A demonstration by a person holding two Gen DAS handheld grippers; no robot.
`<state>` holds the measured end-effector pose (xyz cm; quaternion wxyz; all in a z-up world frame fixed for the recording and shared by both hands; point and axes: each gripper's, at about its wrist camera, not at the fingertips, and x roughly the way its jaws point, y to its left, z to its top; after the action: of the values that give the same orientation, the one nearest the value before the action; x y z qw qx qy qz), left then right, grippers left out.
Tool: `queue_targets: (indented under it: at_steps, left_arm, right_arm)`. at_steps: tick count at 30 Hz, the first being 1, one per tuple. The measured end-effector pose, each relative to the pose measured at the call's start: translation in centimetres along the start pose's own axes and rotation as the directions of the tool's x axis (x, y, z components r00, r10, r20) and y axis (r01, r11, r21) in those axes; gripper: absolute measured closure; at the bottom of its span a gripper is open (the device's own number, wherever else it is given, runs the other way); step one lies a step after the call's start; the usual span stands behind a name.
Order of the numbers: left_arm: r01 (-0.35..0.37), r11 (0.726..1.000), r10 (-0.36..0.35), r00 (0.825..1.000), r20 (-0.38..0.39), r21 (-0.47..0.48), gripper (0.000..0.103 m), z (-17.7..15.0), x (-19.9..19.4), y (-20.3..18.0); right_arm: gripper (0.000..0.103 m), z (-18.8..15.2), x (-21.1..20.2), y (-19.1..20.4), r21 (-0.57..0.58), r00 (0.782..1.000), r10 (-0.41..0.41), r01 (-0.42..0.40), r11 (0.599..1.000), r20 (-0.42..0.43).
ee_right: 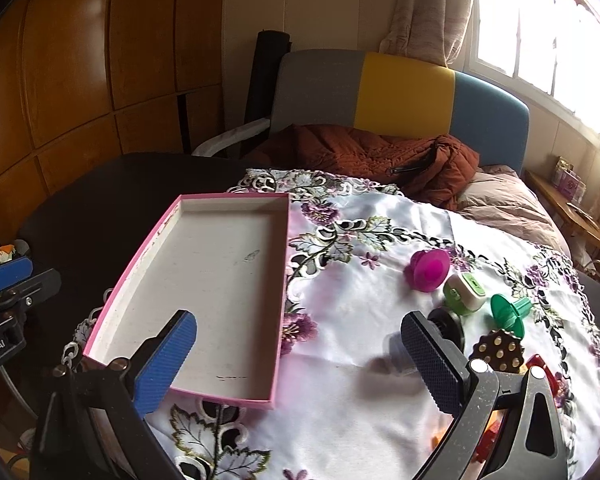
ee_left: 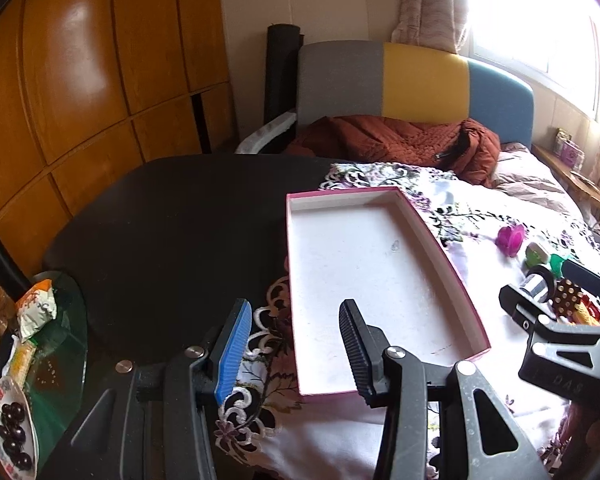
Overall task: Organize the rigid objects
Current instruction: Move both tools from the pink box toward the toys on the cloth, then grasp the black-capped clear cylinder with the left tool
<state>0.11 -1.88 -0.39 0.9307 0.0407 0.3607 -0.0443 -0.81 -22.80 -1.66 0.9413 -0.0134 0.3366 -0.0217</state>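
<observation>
Toys (ee_right: 430, 270) clustered right of the empty pink box (ee_right: 216, 280), nearest the right gripper (ee_right: 300, 360), open, holding nothing; left gripper (ee_left: 296, 352) open over the box's near-left corner.

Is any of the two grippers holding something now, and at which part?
Nothing is held. The left gripper and the right gripper both stand open above the pink box, with nothing between their fingers.
</observation>
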Motion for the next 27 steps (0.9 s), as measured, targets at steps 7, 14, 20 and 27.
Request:
queue_targets:
  at_steps: [7,14,20,27]
  left_arm:
    - [0.012,0.999,-0.012,1.000,-0.010,0.031,0.057,-0.1,0.0,-1.0]
    - [0.036,0.998,-0.036,0.999,-0.011,0.047,0.057,-0.3,-0.1,-1.8]
    - [0.088,0.993,-0.085,0.996,-0.035,0.075,0.057,-0.2,0.4,-3.0]
    - [0.172,0.980,-0.167,0.984,-0.062,0.094,0.057,-0.1,0.8,-4.9]
  right_arm:
    - [0.000,0.6,-0.1,-2.9,0.031,1.000,-0.019,0.018,0.999,0.005]
    - [0.000,1.6,-0.8,-6.7,0.067,0.997,-0.063,0.061,0.996,0.034]
    - [0.000,2.2,-1.0,-11.5,0.118,0.991,-0.127,0.121,0.986,0.038]
    - [0.000,2.1,-0.7,-18.0,0.187,0.971,-0.237,0.227,0.956,0.031]
